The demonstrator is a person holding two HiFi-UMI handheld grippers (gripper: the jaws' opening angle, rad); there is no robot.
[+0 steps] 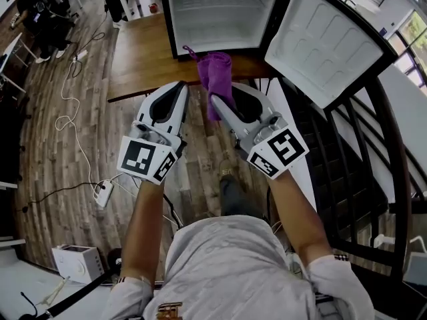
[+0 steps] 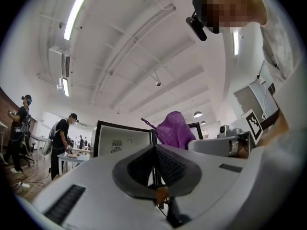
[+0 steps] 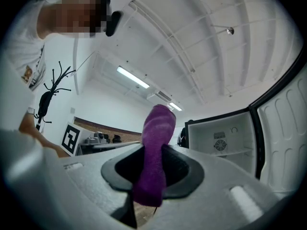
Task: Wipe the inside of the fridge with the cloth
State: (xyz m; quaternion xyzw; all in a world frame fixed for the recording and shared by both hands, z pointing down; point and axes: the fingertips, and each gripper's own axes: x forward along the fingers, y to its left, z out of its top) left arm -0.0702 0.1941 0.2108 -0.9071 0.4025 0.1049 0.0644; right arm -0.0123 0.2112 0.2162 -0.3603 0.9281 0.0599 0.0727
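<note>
Seen from above: right tool [image 1: 215,100] clamped on purple cloth [image 1: 216,72], cloth sticking up out of jaws. Left tool [image 1: 183,87] just beside it, jaws together, nothing between them. Both tools held in front of small fridge [image 1: 220,9] on wooden tabletop [image 1: 143,59]. Fridge door [image 1: 327,45] swung open at right. Cloth outside fridge, over tabletop edge.

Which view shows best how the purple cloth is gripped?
The right gripper view: the purple cloth stands clamped in the right hand-held gripper, ends sticking out above and below. The head view shows it from above, near the open fridge. The left gripper view shows only its upper part.
</note>
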